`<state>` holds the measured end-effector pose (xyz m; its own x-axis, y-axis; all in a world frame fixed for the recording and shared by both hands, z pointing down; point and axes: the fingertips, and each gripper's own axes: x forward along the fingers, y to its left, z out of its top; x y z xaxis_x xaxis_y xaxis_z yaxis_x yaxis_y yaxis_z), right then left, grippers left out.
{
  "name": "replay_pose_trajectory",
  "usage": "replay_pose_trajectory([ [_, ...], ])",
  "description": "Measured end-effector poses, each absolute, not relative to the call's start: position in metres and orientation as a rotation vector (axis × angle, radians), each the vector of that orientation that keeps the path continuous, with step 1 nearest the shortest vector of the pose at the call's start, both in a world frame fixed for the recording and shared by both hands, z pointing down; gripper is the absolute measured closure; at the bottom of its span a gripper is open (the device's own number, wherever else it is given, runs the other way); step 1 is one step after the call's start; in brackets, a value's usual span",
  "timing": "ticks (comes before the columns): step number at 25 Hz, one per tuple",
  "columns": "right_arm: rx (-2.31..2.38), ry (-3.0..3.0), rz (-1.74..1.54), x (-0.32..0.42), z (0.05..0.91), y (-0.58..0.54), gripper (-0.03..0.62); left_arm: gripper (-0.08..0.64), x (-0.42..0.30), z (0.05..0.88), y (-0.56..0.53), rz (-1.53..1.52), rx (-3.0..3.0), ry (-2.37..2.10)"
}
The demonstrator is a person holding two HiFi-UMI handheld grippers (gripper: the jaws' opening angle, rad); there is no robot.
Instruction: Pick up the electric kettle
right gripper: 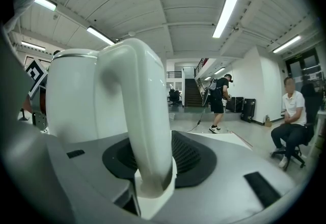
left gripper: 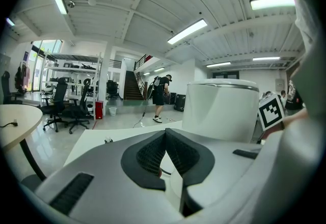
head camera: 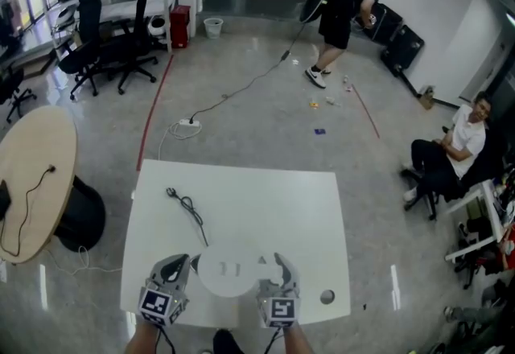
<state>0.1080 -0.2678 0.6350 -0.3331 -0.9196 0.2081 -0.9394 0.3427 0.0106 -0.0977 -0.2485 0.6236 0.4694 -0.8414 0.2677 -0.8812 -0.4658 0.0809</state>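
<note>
The white electric kettle [head camera: 228, 268] stands at the front middle of the white table [head camera: 257, 199], between my two grippers. In the right gripper view its curved handle [right gripper: 145, 116] fills the gap between the black pads, with the kettle's body [right gripper: 71, 101] to the left. My right gripper [head camera: 278, 265] is shut on that handle. My left gripper [head camera: 187, 262] sits just left of the kettle, and its pads [left gripper: 153, 154] meet with nothing held. In the left gripper view the kettle [left gripper: 219, 108] rises close on the right.
A black cable [head camera: 189, 211] lies on the table behind the kettle. A round hole [head camera: 327, 296] is near the table's front right corner. A round wooden table [head camera: 32, 175] stands to the left. One person sits at the right [head camera: 451, 151]; another stands far back [head camera: 346, 6].
</note>
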Motion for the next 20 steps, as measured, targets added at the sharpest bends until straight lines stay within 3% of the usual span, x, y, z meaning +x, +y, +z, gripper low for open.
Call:
replay_pose_trajectory([
  [7, 1.707, -2.426, 0.13, 0.104, 0.637, -0.266, 0.482, 0.551, -0.095, 0.628, -0.249, 0.277, 2.518, -1.491],
  [20, 1.72, -2.415, 0.088, 0.106, 0.632, -0.267, 0.5, 0.551, -0.078, 0.63, -0.247, 0.298, 2.547, -1.455],
])
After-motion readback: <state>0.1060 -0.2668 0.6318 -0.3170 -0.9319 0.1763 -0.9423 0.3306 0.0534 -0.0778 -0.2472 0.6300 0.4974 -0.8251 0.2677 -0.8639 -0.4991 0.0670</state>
